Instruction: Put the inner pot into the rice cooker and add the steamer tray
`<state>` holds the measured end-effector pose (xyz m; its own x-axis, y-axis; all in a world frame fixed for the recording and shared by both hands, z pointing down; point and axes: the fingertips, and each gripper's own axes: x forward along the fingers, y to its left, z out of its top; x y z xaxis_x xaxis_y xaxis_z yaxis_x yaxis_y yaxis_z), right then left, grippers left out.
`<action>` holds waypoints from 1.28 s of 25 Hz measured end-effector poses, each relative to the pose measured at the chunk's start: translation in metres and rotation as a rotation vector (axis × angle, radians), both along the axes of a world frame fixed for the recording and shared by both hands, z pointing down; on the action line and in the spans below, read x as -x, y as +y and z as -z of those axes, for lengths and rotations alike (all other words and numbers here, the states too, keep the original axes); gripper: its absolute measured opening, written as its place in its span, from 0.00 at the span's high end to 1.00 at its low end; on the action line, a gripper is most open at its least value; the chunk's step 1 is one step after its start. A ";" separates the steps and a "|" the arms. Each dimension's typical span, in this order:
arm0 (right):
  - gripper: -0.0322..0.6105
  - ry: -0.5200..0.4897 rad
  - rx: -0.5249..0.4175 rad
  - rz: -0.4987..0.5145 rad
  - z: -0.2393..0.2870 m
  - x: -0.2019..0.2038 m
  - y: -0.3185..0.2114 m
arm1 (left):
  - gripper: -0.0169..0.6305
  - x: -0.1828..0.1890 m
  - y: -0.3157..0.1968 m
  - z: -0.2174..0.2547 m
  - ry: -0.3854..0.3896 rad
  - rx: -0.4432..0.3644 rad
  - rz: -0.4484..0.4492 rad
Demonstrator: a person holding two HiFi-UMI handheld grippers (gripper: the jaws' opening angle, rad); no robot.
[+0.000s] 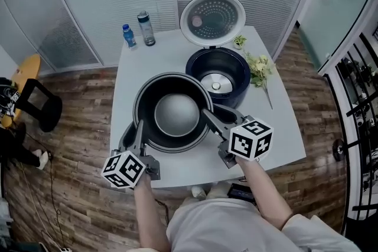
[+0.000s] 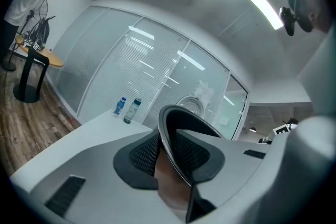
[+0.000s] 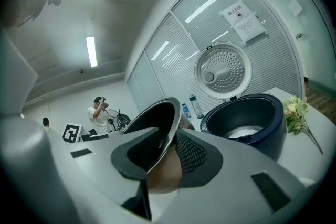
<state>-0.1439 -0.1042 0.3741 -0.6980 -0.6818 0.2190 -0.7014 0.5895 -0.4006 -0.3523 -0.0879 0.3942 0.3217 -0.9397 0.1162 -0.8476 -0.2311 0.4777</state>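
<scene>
Grip: left tongs (image 1: 137, 127) and right tongs (image 1: 209, 116) each clamp the inner pot (image 1: 175, 114) rim; pot held over tabletop (image 1: 153, 56) near edge. Open rice cooker (image 1: 236, 68) sits farther back. Pot not yet in; steamer tray unseen.

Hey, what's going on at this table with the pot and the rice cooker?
A person is holding the inner pot by its rim with two tongs. The left tongs are clamped on its near-left edge and the right tongs on its right edge. The rice cooker stands just behind on the white table, with its lid up and nothing inside. The pot isn't in the cooker yet.
</scene>
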 end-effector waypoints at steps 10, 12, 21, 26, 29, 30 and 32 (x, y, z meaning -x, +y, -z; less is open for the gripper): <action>0.78 -0.003 -0.068 -0.052 0.040 -0.023 -0.003 | 0.81 -0.023 -0.015 0.035 0.010 -0.068 -0.080; 0.78 -0.009 -0.079 -0.066 0.046 -0.030 -0.003 | 0.81 -0.030 -0.017 0.041 0.010 -0.080 -0.095; 0.78 -0.039 -0.110 -0.115 0.063 -0.063 -0.014 | 0.82 -0.062 -0.039 0.065 0.014 -0.131 -0.141; 0.78 -0.046 -0.120 -0.146 0.068 -0.082 -0.024 | 0.82 -0.080 -0.056 0.071 0.029 -0.142 -0.168; 0.78 -0.050 -0.122 -0.167 0.070 -0.095 -0.034 | 0.82 -0.093 -0.070 0.075 0.048 -0.152 -0.186; 0.78 -0.050 -0.123 -0.176 0.070 -0.099 -0.038 | 0.82 -0.097 -0.076 0.077 0.065 -0.156 -0.190; 0.78 -0.053 -0.120 -0.191 0.071 -0.107 -0.044 | 0.84 -0.104 -0.085 0.079 0.097 -0.163 -0.197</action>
